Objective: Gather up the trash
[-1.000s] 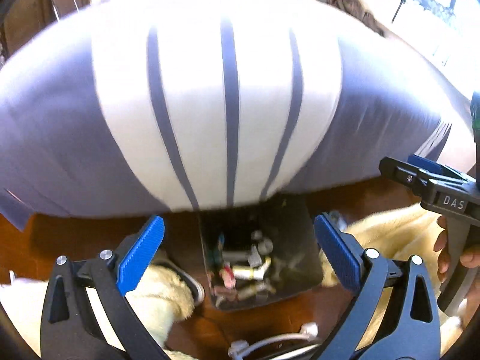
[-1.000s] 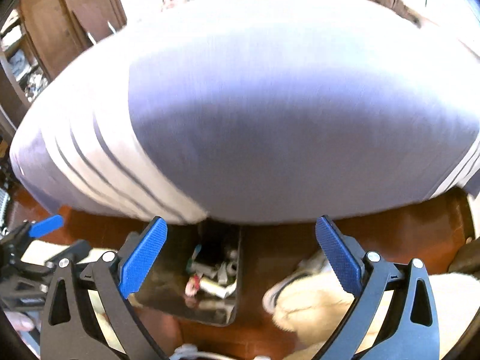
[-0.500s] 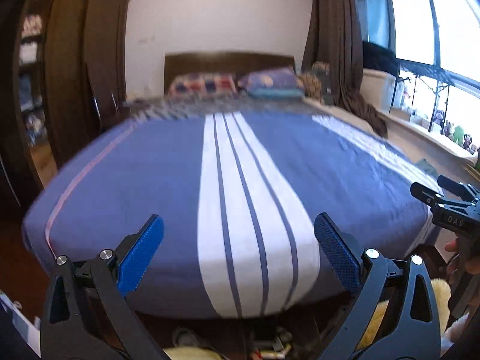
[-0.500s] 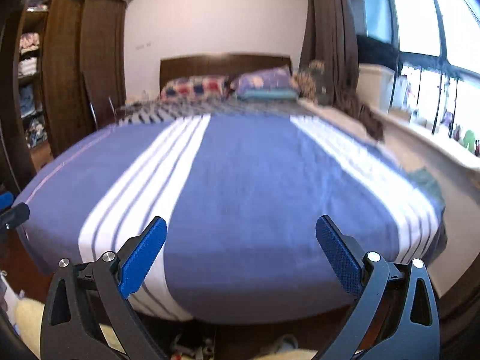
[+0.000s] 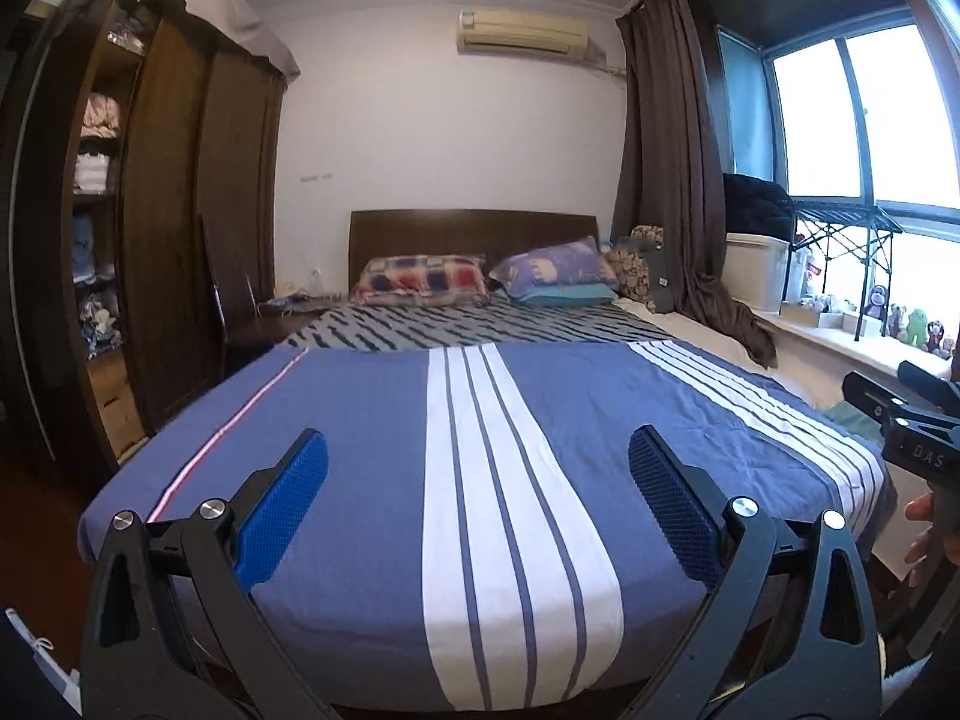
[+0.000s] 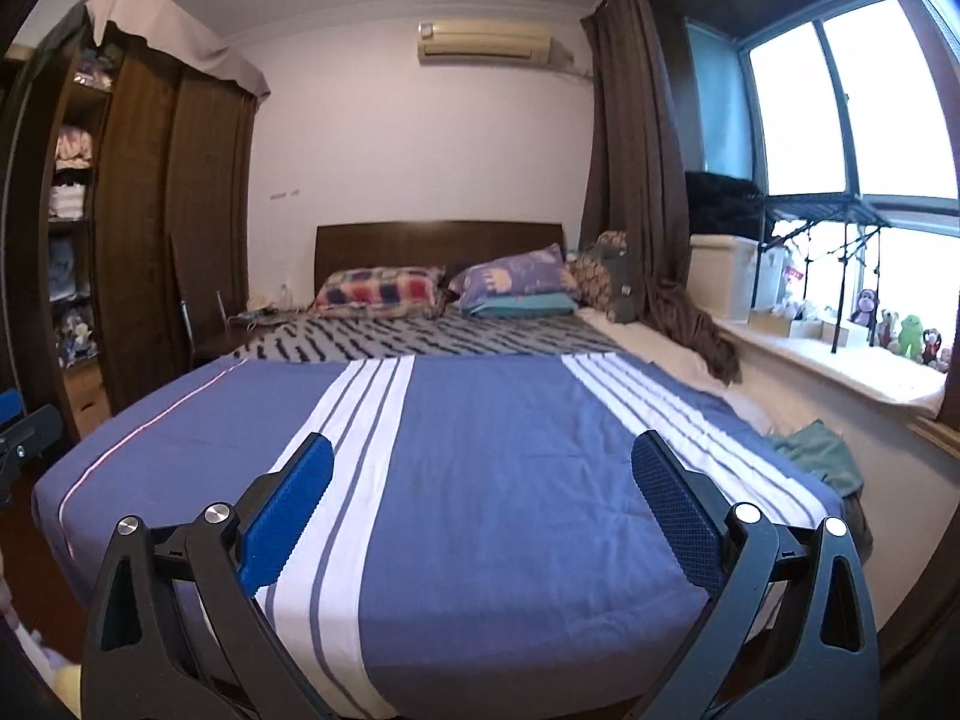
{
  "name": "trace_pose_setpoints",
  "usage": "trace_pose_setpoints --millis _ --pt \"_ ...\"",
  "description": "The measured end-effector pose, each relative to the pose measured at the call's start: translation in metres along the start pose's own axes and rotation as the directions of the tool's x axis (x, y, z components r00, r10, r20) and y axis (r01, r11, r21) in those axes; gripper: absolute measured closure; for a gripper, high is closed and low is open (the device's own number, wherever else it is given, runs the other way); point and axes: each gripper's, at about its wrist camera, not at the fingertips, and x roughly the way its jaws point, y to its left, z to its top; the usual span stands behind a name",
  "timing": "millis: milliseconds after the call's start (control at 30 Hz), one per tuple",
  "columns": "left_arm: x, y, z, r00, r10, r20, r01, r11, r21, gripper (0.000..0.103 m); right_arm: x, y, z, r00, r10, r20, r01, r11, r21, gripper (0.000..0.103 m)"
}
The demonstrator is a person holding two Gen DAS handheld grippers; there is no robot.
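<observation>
- Both views have swung up since a second ago: then they looked down at a dark bin of scraps on the floor at the bed's foot, now they look level across the bed, and the bin is out of frame.
- Nearest, the left tool (image 5: 478,483) hangs above the foot of the bed with its blue pads spread wide and nothing between them; the right tool (image 6: 483,483) is likewise agape and empty.
- Just beyond lies the blue striped cover (image 5: 372,420), smooth and bare of any litter I can make out.
- At the bed's right edge, a crumpled green cloth (image 6: 819,450) sits against the window ledge; whether it counts as trash I cannot tell.
- Farther off: the zigzag blanket (image 6: 420,336), two pillows (image 6: 378,291), and the headboard (image 6: 438,246).
- Risk, as I judge it: with the trash bin out of view, a reach made from here is blind and could snag the bedding instead, or seize the cloth by mistake.
</observation>
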Motion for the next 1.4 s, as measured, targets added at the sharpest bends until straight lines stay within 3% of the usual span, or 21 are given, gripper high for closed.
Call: trace_pose_setpoints --millis 1400 --pt "-0.0082 -0.0018 -0.0025 1.000 -0.023 -0.005 0.023 1.000 0.007 0.008 -0.0105 0.0003 -0.0012 1.000 0.004 0.014 -0.005 0.999 0.034 0.003"
